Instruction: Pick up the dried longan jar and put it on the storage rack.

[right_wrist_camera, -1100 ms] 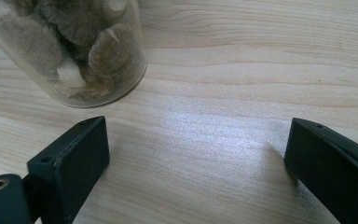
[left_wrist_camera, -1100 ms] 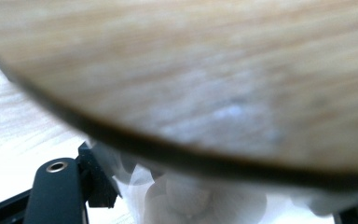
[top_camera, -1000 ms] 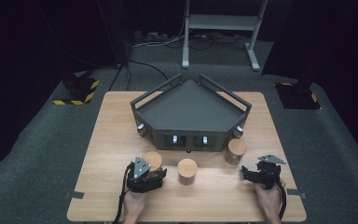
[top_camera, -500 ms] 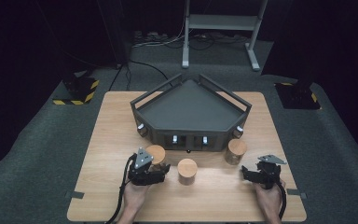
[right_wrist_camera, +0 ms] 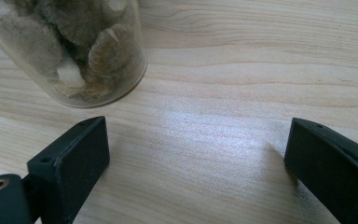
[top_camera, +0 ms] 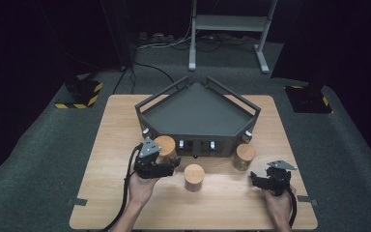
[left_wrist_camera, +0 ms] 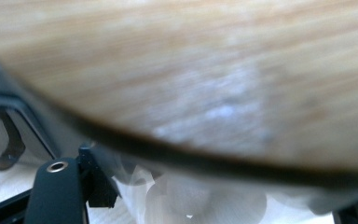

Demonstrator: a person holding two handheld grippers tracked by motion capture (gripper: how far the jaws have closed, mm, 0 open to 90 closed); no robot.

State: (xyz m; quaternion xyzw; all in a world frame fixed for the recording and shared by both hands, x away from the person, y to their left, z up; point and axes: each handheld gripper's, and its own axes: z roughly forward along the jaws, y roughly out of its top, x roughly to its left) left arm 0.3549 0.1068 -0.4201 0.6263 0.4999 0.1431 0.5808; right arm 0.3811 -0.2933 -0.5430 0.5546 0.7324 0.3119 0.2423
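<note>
Three glass jars with round wooden lids stand in front of a dark five-sided tray (top_camera: 193,133). My left gripper (top_camera: 167,164) is shut on the left jar (top_camera: 165,146) and holds it just off the table by the tray's front wall. In the left gripper view its wooden lid (left_wrist_camera: 205,74) looms blurred, with glass below between the jaws of the left gripper (left_wrist_camera: 205,205). The middle jar (top_camera: 193,176) and right jar (top_camera: 245,155) rest on the table. My right gripper (top_camera: 254,180) lies open near the front right, and in its own view the right gripper (right_wrist_camera: 196,163) spans bare wood.
A jar of dried brownish pieces (right_wrist_camera: 70,51) stands just beyond the right gripper's left jaw. The wooden table (top_camera: 116,145) has free room at its left and front. Dark carpet, cables and a metal stand (top_camera: 227,29) lie behind.
My left gripper has risen with the left jar and shifted slightly toward the tray. The right gripper and the other two jars have not moved.
</note>
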